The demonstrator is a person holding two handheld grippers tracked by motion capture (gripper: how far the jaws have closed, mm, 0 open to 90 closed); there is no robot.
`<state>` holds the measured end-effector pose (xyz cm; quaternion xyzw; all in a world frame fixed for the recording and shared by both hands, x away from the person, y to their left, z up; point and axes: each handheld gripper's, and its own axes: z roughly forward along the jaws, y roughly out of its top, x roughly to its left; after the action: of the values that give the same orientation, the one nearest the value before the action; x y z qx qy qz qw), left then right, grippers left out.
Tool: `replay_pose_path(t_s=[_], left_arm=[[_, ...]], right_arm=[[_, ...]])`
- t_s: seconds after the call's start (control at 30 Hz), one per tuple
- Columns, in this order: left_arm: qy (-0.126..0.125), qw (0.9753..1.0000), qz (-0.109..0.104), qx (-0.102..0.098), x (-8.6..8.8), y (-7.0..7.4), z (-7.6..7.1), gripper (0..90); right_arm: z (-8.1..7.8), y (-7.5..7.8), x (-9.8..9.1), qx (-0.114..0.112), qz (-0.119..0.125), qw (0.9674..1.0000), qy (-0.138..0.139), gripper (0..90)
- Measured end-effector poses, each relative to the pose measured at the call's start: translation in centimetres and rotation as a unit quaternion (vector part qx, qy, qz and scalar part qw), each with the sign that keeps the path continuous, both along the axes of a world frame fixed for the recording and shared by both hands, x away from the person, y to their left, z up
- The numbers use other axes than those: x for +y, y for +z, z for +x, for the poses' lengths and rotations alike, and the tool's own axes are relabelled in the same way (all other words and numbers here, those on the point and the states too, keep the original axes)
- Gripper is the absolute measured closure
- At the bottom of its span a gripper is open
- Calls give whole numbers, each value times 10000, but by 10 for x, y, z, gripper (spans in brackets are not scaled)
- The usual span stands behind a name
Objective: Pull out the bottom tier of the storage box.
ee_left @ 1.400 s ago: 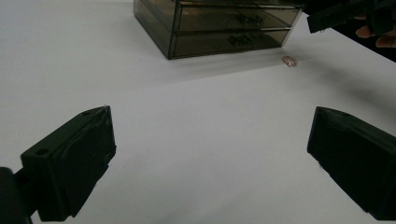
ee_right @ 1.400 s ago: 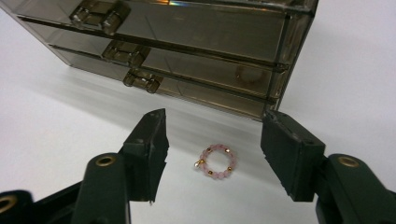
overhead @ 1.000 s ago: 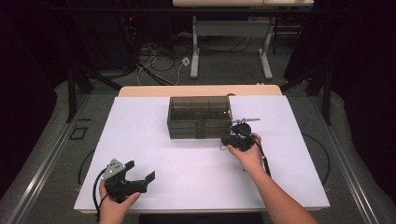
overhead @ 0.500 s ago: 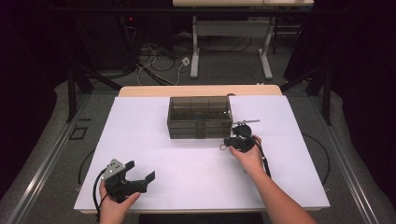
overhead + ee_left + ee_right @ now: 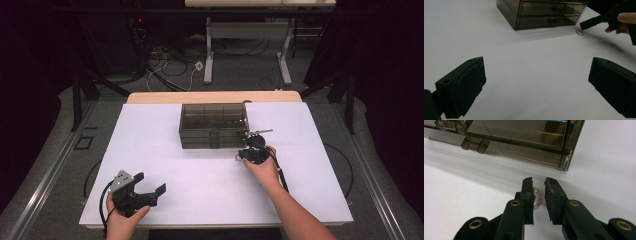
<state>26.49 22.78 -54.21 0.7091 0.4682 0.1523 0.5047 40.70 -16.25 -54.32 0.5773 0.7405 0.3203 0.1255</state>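
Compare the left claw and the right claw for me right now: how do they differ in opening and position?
The left claw stands wide open over bare white table, far from the smoky drawer box. The right claw has just been closing, nearly shut around a small pink beaded piece beside the box's corner; contact is unclear. Both are black and hand-held.

right gripper (image 5: 539,187): jaws just been closing, narrow gap now | between them: small pink beaded piece (image 5: 537,199), pads not seen pressing | spot: just off drawer box (image 5: 529,140) corner
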Motion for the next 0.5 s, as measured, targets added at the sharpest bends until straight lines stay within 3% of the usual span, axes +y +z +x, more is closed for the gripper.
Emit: replay_pose_path(t_s=[0.5], left_arm=[[28, 10000, -2, -3, 1, 0, 0, 11]], right_arm=[[1, -5, 3, 21, -115, 9999, 2, 792]])
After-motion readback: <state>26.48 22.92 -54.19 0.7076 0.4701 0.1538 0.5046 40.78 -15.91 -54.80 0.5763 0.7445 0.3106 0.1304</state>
